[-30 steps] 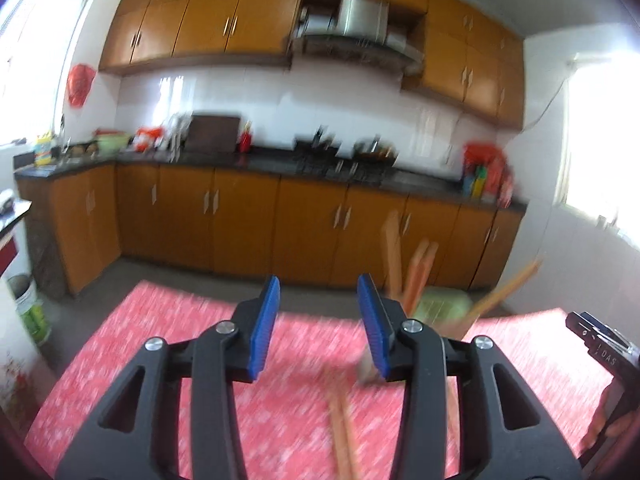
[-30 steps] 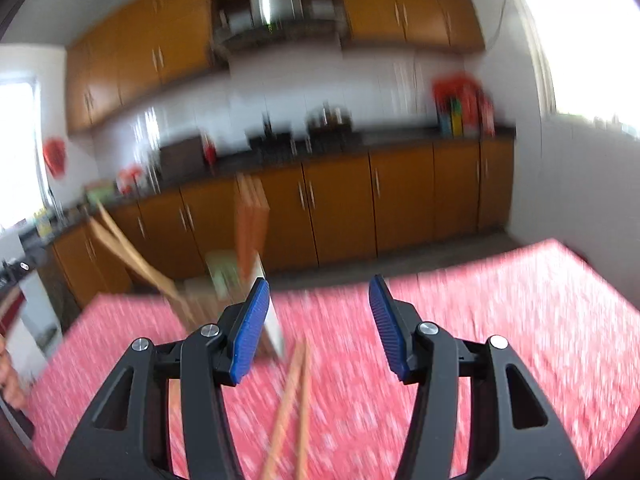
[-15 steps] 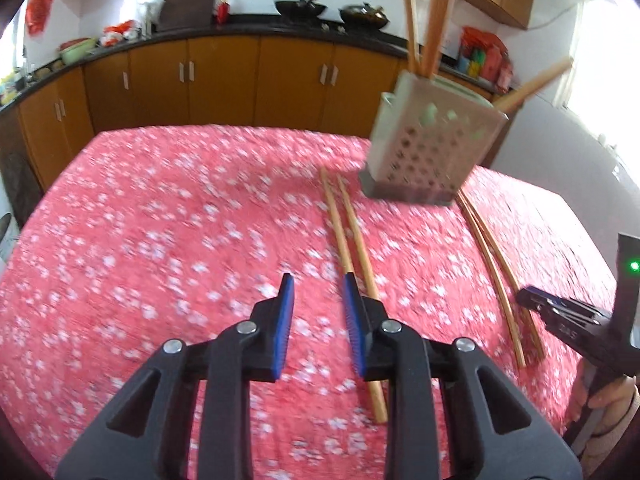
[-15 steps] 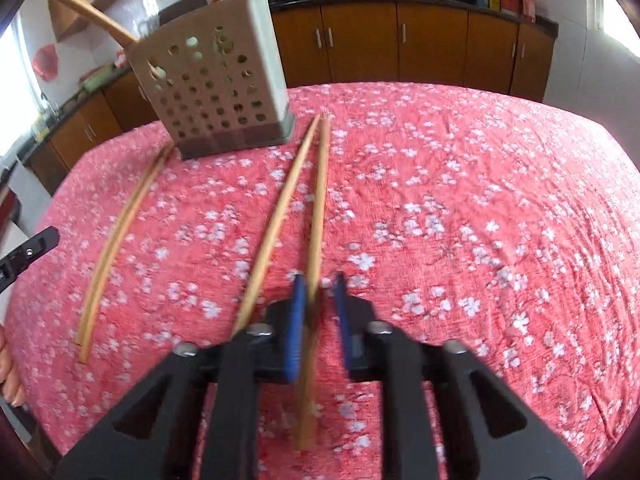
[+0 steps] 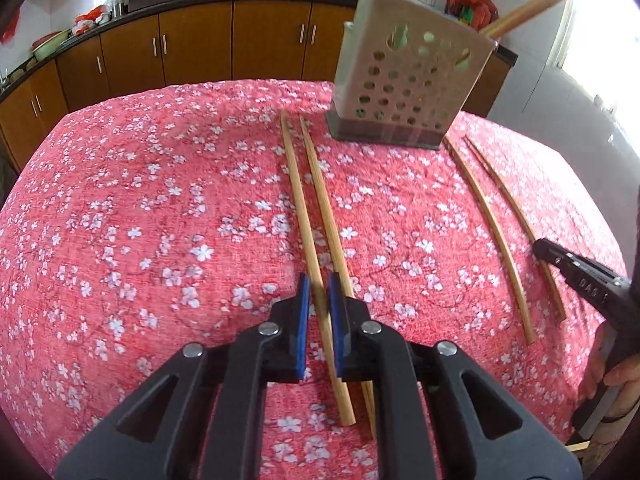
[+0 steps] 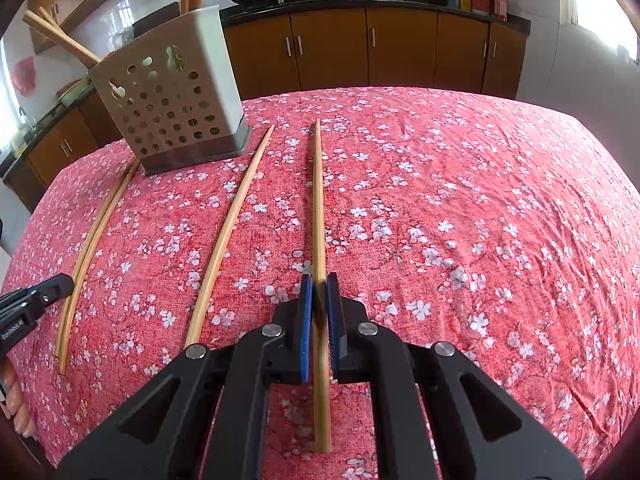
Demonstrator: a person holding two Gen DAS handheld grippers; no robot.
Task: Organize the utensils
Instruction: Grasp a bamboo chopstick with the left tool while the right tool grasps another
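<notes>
Both tongs pinched chopsticks.
Left tongs point(image 5: 319, 312) gripped a chopstick point(image 5: 299, 200); right tongs point(image 6: 319, 312) another point(image 6: 318, 200); holder point(image 6: 172, 100) at 10 o'clock.

4 wooden chopsticks point(image 5: 304, 208) lie flat beside upright perforated holder point(image 5: 404, 80).

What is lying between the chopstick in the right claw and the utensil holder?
One loose chopstick, on the cloth beside the held chopstick, its far tip near the utensil holder base; the right wrist view shows it.

Both grippers point(image 5: 319, 280) point(image 6: 319, 282) clamped, low.
</notes>
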